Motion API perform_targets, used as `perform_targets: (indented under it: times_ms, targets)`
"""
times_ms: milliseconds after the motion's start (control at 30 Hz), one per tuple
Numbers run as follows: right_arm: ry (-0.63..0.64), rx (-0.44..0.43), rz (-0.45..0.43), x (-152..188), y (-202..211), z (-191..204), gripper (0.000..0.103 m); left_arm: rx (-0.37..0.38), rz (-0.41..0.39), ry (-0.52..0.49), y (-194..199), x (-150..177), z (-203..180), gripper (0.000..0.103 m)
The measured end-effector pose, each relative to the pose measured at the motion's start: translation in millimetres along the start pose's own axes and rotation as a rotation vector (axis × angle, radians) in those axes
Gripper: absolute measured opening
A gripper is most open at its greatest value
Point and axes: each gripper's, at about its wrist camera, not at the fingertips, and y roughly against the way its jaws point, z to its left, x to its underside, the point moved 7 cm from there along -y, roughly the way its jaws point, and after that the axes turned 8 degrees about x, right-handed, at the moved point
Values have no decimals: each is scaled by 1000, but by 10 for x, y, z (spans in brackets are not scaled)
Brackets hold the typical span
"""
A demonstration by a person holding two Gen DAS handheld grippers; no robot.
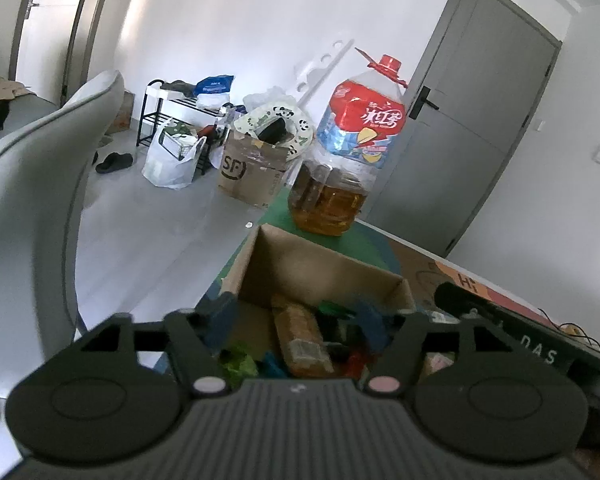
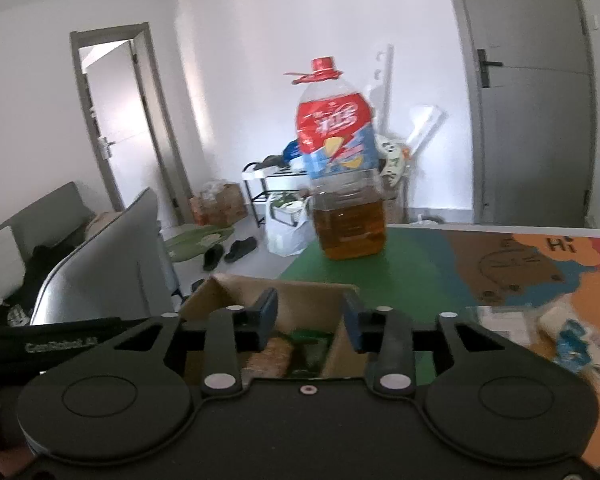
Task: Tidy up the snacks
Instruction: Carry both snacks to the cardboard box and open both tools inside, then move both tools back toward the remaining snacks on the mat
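Observation:
An open cardboard box (image 1: 320, 264) stands on the table and holds several snack packs, among them a long brown packet (image 1: 300, 340) and green and red wrappers. My left gripper (image 1: 296, 320) is open and empty, its fingers spread wide just above the box. My right gripper (image 2: 310, 316) is open and empty too, over the same box (image 2: 300, 300), where a brown packet (image 2: 274, 356) shows between the jaws. A white and blue snack pack (image 2: 576, 340) lies on the table to the right of the box.
A large cooking oil bottle (image 1: 348, 160) with a red cap stands behind the box on the colourful table mat (image 2: 500, 256). A grey chair (image 1: 32, 208) stands left of the table. Bags, a rack and a cardboard carton (image 1: 252, 168) sit on the floor beyond.

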Motion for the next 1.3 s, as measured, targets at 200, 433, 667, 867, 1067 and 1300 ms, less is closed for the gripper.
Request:
perform_targets:
  times_ms: [200, 433, 667, 867, 1067, 1300]
  targets:
    - [-31, 45, -4, 14, 115, -248, 60, 1, 9, -11, -13, 40, -96, 83]
    - [-64, 79, -2, 45, 215, -510, 80, 3, 20, -23, -50, 91, -241, 88]
    - [-98, 109, -1, 78, 316, -753, 101, 21, 43, -42, -93, 170, -434, 91]
    - [-98, 120, -2, 98, 402, -906, 103, 44, 55, -56, -120, 221, -612, 91]
    - [-89, 165, -6, 146, 482, -1093, 103, 63, 69, -71, -183, 294, -772, 91]
    - [-147, 193, 25, 232, 541, -1336, 103, 91, 74, -93, -226, 346, -989, 92]
